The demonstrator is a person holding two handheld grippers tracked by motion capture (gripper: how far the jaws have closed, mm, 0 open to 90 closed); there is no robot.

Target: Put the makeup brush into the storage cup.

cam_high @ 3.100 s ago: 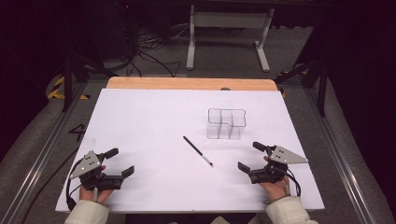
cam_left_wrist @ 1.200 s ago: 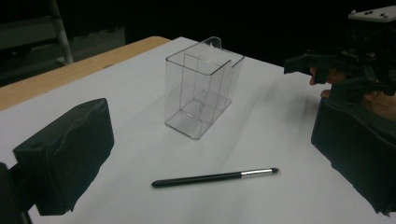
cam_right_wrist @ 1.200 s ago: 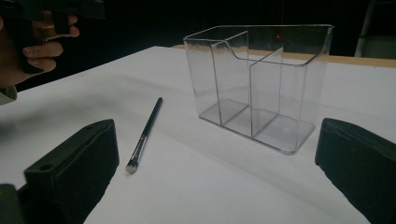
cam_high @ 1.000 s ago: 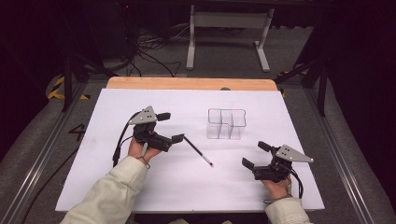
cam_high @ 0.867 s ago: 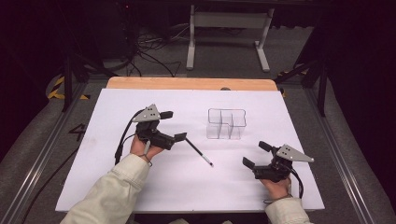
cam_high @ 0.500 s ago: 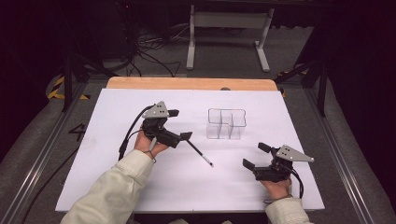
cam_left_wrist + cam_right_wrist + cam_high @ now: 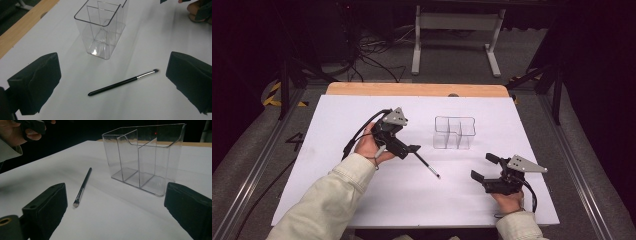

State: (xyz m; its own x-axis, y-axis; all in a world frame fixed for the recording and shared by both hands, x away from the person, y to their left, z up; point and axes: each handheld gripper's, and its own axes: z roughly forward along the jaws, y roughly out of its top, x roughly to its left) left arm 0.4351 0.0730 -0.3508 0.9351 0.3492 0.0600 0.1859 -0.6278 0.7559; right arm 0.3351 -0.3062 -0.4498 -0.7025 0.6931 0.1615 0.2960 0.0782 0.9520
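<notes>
A thin black makeup brush [image 7: 428, 166] with a silver ferrule lies flat on the white sheet. Behind it stands an empty clear plastic organizer [image 7: 454, 132] with several compartments. My left gripper [image 7: 407, 137] hovers open over the handle end; in the left gripper view the brush [image 7: 122, 83] lies on the table between its spread jaws [image 7: 113, 72], untouched, with the organizer [image 7: 102, 30] beyond. My right gripper [image 7: 484, 167] rests at the front right, open; its jaws have just been closing slightly, with nothing between them. The right gripper [image 7: 116, 195] faces the brush [image 7: 83, 185] and the organizer [image 7: 145, 157].
The white sheet [image 7: 452, 210] covers the table, with a wooden strip [image 7: 417, 89] at the far edge. Metal rails run along both sides. A stand's legs [image 7: 452, 35] and cables lie on the floor behind.
The left hand came from the front left corner to the brush and kept drifting right and slightly up. The right hand stayed where it was.
</notes>
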